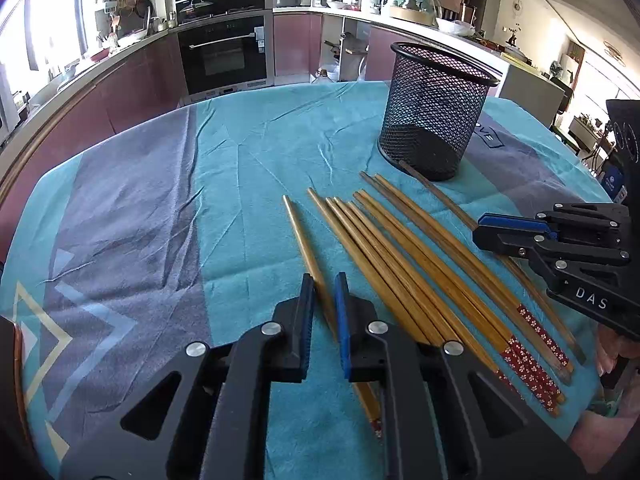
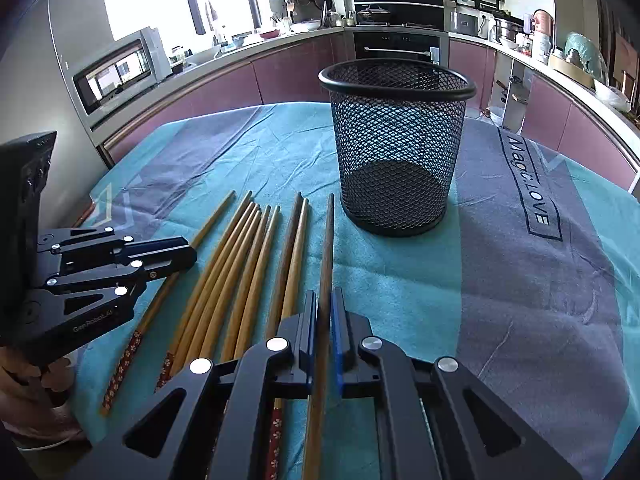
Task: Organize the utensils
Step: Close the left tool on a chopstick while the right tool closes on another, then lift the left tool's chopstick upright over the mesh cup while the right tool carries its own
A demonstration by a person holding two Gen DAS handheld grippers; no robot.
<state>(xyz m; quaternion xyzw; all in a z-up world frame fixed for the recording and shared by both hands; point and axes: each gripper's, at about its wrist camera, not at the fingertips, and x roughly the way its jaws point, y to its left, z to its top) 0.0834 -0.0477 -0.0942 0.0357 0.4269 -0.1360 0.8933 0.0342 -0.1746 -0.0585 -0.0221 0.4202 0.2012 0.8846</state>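
Note:
Several bamboo chopsticks lie side by side on the teal and grey cloth, their red patterned ends toward me. My left gripper is shut on the leftmost chopstick, which still rests on the cloth. In the right wrist view that gripper sits over the same chopstick. My right gripper is shut on the darker rightmost chopstick, also seen from the left. An empty black mesh holder stands upright just beyond the chopstick tips.
The tablecloth covers a round table, with bare cloth to the left and to the right of the holder. Kitchen counters and an oven run behind the table. A hand grips the left tool.

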